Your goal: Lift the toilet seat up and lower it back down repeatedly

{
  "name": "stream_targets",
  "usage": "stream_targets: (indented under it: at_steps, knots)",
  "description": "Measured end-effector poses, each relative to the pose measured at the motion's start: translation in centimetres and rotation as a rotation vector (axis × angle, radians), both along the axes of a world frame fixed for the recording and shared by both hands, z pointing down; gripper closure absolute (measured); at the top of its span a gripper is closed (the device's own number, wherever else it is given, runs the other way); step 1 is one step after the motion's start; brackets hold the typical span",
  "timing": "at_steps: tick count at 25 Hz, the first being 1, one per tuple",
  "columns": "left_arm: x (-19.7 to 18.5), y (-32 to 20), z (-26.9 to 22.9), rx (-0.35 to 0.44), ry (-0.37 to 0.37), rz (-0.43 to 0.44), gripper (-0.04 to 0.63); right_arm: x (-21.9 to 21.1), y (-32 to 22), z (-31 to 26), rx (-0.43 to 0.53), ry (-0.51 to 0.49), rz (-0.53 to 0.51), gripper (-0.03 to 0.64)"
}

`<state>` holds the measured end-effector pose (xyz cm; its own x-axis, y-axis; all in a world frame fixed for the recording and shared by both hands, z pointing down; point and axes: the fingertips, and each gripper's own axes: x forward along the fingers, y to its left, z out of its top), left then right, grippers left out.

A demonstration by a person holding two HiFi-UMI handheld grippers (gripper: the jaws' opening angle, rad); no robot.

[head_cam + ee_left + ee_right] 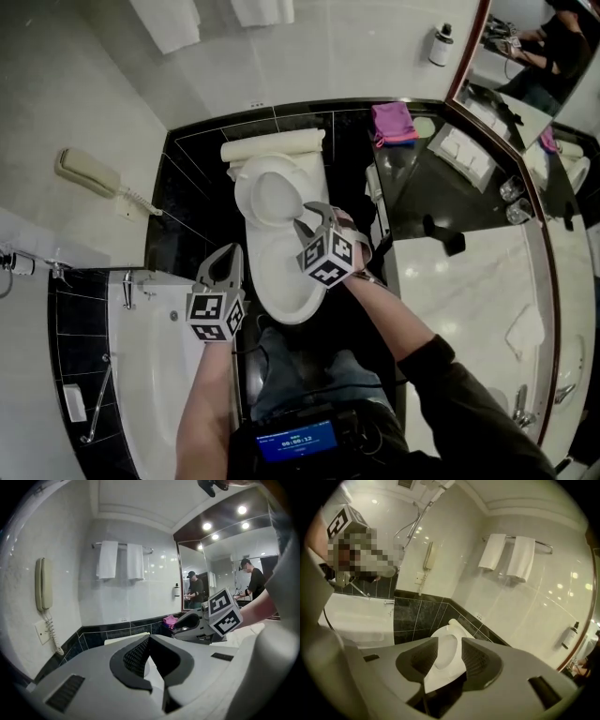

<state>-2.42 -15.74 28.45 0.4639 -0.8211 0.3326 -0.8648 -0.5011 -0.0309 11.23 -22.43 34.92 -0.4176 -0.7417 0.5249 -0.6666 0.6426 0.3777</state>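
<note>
From the head view we see the white toilet seat (246,192) in the middle of the scene, lying down flat as far as we can tell. Our right gripper (307,217) hangs over the seat's right rim with its jaws parted. Our left gripper (228,255) sits just left of the seat, between it and the bathtub (159,375). In the left gripper view that gripper's jaws meet at the tips with nothing between them, and the right gripper shows off to the right. In the right gripper view the jaws stand moderately apart and frame the seat (436,679) below and beyond them, clear of it on both sides. We judge the seat to be stiff moulded plastic, fairly light, and smooth enough to slip out of a loose grip. We take it to pivot at its far end, so the near or side rim, well away from that end, looks the best hold, with one jaw under the edge and one on top. Let go high up, it would likely slam.
</note>
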Motion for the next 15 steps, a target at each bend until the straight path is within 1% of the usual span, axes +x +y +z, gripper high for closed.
stream_targets:
  at_steps: [2, 6, 9, 15]
  knots:
    - [-0.5, -1.9, 0.5, 0.008, 0.016, 0.008, 0.594, -0.9, -2.4, 0.7, 0.008, 0.051, -0.025, 0.422]
    - [-1.6, -5.9, 1.8, 0.017, 0.02, 0.035, 0.594, -2.2, -7.4, 1.9, 0.024, 0.149, -0.056, 0.42]
    - [-3.1, -9.0, 3.1, 0.002, 0.03, 0.05, 0.594, -3.9, -11.6, 3.5, 0.021, 0.231, -0.085, 0.42]
    - [-6.1, -15.4, 5.5, -0.034, 0.058, 0.056, 0.594, -7.5, -19.3, 8.3, -0.014, 0.39, -0.157, 0.42]
